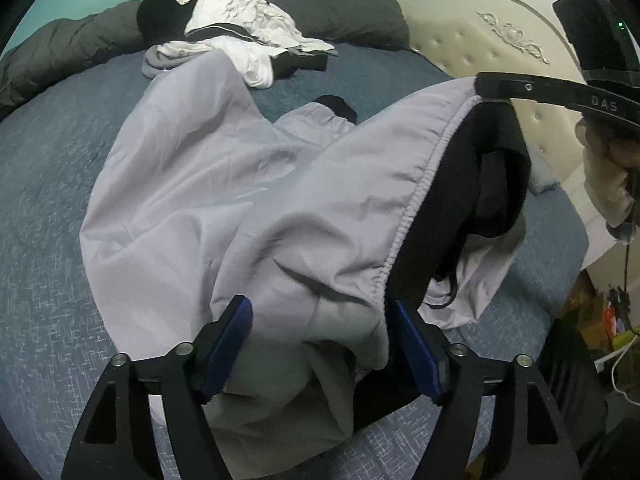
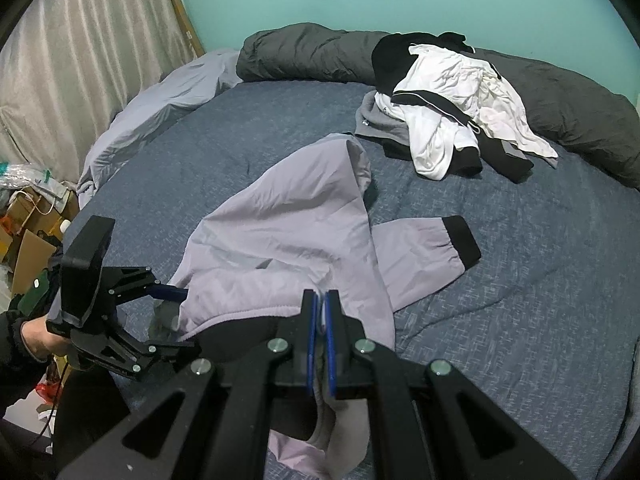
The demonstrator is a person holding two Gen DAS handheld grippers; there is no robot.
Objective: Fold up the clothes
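A lilac jacket [image 1: 224, 184] with black lining and black cuffs lies spread on the blue bedspread [image 1: 52, 208]. Its bunched hem sits between the blue pads of my left gripper [image 1: 324, 332], which stands open wide without pressing on the cloth. My right gripper [image 2: 320, 316] is shut on another part of the jacket [image 2: 288, 232] hem, with lilac fabric pinched between its pads. In the left wrist view the right gripper [image 1: 486, 84] holds that edge up at the upper right. One sleeve with a black cuff [image 2: 460, 242] lies flat to the right. The left gripper [image 2: 180, 318] shows at the jacket's left corner.
A pile of white, black and grey clothes [image 2: 448, 120] lies at the far side of the bed, against a rolled dark grey duvet [image 2: 312, 52]. A cream headboard [image 1: 480, 40] stands on the right. Beside the bed are a curtain [image 2: 80, 40] and cardboard boxes [image 2: 28, 240].
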